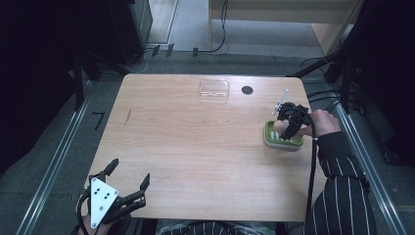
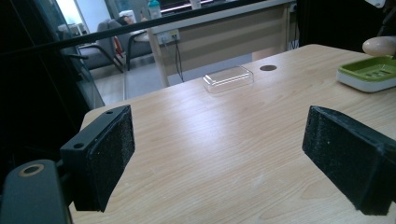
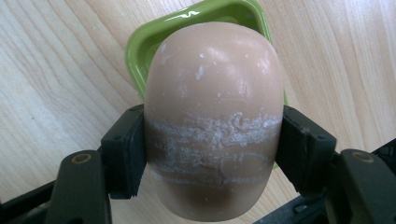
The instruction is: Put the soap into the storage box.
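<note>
My right gripper pinches a tan bar of soap, one jaw pressed on each flank, directly over the green soap dish at the table's right side. My left gripper sits at the near left corner of the wooden table, jaws spread wide, nothing between. A clear plastic lid lies near the far edge.
</note>
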Demonstrator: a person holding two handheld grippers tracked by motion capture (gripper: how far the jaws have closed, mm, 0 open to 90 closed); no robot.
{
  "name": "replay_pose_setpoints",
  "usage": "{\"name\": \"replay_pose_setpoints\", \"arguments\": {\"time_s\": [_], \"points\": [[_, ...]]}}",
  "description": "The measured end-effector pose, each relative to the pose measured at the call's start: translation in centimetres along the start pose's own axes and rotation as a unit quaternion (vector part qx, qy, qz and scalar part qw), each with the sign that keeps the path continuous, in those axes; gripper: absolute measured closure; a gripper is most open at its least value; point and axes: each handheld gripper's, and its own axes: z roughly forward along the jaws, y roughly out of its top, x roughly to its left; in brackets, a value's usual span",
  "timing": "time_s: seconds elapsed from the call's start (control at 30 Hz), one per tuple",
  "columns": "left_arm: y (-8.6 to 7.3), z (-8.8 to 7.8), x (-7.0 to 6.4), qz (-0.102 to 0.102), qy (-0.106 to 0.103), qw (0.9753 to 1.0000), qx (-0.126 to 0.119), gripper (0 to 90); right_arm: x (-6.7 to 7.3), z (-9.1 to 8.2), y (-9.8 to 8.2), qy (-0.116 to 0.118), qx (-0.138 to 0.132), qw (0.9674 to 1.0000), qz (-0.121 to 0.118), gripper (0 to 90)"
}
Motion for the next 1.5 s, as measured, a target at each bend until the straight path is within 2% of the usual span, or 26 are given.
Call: {"name": "replay_pose_setpoints", "arguments": {"time_s": [0.47, 1.0, 1.27, 1.5], "points": [[-0.1, -0.2, 0.1, -0.001, 0.005, 1.0, -0.001, 9.6, -0.6, 0.6, -0.2, 0.004, 0.002, 1.0, 0.001, 33.6], [-0.3, -1.0, 0.2, -0.004, 0.017, 0.9998, 0.002, 9.6, -1.0, 1.8, 0.6, 0.004, 0.012, 0.9997, -0.02, 33.6], [-0.4, -1.4, 0.3, -0.005, 0.024, 0.9997, 0.003, 9.6, -1.4, 2.7, 0.6, 0.01, 0.016, 0.9996, -0.022, 33.6], [-0.4, -1.4, 0.3, -0.005, 0.025, 0.9997, 0.004, 9.6, -1.6, 3.4, 0.7, 0.006, 0.025, 0.9994, -0.025, 33.5]]}}
